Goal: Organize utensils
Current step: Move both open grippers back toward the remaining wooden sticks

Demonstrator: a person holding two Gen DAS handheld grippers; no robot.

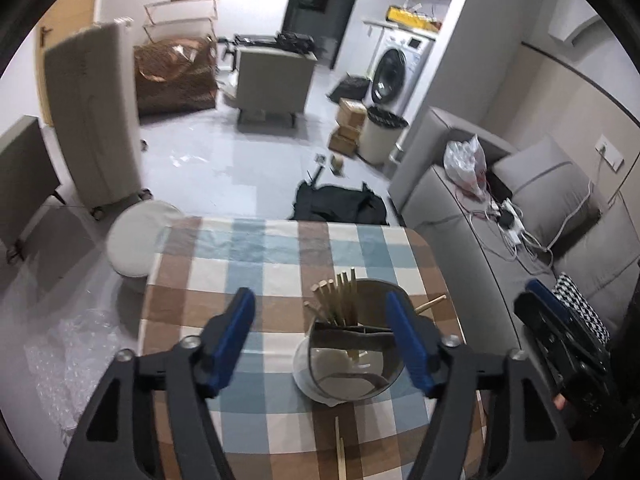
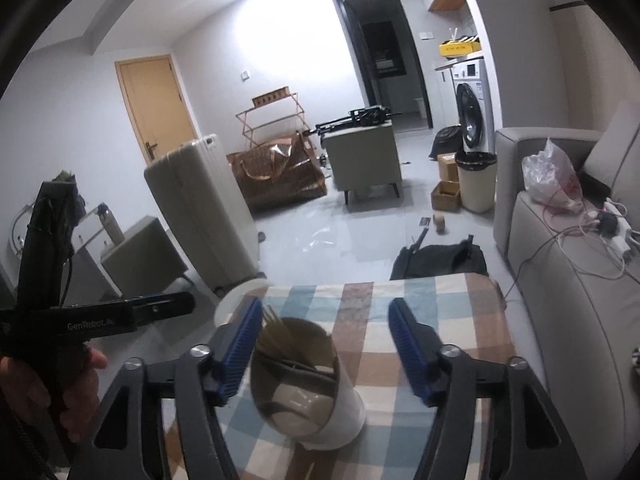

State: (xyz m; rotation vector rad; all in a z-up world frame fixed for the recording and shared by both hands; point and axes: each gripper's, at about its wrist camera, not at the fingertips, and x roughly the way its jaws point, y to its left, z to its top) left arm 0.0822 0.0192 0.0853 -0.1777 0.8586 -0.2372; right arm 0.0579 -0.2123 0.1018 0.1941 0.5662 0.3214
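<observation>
A white utensil holder (image 1: 344, 364) stands on the checked tablecloth (image 1: 256, 248), with several wooden chopsticks (image 1: 338, 300) upright in its far compartment. My left gripper (image 1: 320, 344) is open and empty, just above and in front of the holder. A loose chopstick (image 1: 340, 448) lies on the cloth near me and another (image 1: 430, 304) lies behind the holder. In the right wrist view the holder (image 2: 308, 388) sits between the open, empty fingers of my right gripper (image 2: 324, 348), with the chopsticks (image 2: 272, 336) at its left. The right gripper also shows in the left wrist view (image 1: 568, 344).
A grey sofa (image 1: 500, 240) with cables and a plastic bag runs along the table's right side. A round white stool (image 1: 140, 236) stands at the table's far left corner. A black bag (image 1: 340, 204) lies on the floor beyond the table. A white suitcase (image 1: 96, 120) stands at the left.
</observation>
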